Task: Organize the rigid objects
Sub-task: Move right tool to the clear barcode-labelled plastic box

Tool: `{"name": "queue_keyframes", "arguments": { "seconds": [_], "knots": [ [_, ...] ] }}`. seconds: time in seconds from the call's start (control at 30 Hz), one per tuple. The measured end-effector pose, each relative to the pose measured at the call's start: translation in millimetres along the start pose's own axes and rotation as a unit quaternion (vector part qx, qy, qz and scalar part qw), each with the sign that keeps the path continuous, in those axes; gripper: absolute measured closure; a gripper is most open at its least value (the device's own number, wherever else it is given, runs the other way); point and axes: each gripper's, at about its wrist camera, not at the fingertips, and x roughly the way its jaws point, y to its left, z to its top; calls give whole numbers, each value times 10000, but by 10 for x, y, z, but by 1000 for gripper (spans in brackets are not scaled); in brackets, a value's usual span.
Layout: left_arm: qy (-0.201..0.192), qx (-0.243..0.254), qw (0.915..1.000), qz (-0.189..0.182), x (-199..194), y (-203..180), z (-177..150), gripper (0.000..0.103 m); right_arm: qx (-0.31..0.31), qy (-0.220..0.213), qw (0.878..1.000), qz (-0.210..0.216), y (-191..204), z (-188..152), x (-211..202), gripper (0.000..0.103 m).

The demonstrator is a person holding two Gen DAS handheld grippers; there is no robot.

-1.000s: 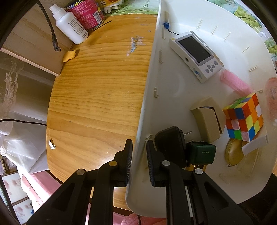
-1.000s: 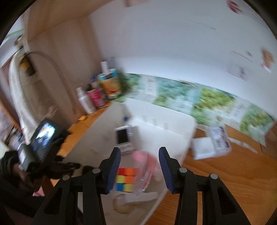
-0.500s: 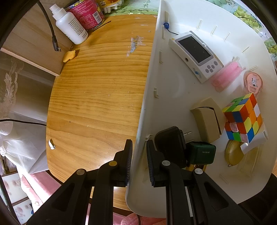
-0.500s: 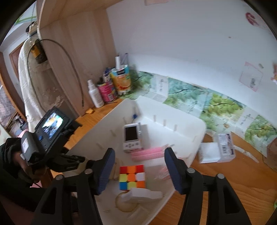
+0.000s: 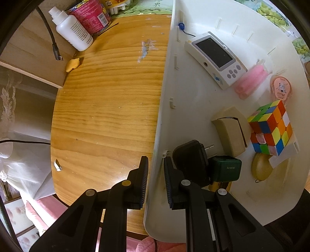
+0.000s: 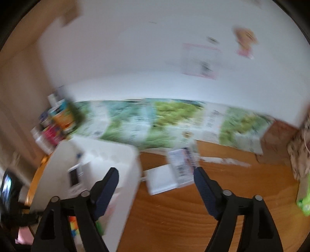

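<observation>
"20" legible on round pink packet (image 5: 280,88) in bin; other labels too blurred.

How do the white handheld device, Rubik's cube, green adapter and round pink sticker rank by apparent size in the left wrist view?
1. white handheld device
2. Rubik's cube
3. green adapter, nearer the camera, so perhaps flattered
4. round pink sticker

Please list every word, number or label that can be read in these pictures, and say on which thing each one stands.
"20": on the round pink lid inside the white bin.
Green charger: small label, too blurred to read.
Pink can and white bottle: print too small to read.
Box with barcode in the right wrist view: blurred, unreadable.
Nothing else is readable.
</observation>
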Motion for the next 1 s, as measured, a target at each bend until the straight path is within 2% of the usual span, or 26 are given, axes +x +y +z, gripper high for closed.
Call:
{"name": "queue_keyframes", "arguments": {
  "seconds": [0.1,0.27,0.5,0.83,1.0],
  "knots": [
    [26,-30,10000,-42,10,41,14,85,246,51,9994,-238,-196,43,184,21],
    [53,-24,10000,-23,16,51,24,85,517,128,9983,-223,-387,61,516,21],
    [180,-89,9998,17,107,43,30,85,496,679,9961,-277,-381,40,1033,21],
    [186,-135,9997,-25,157,75,69,85,292,1141,9918,-504,-390,40,1404,21],
    [215,-106,9997,31,156,37,101,85,573,1179,9910,-283,-435,16,1469,21]
  ]
}}
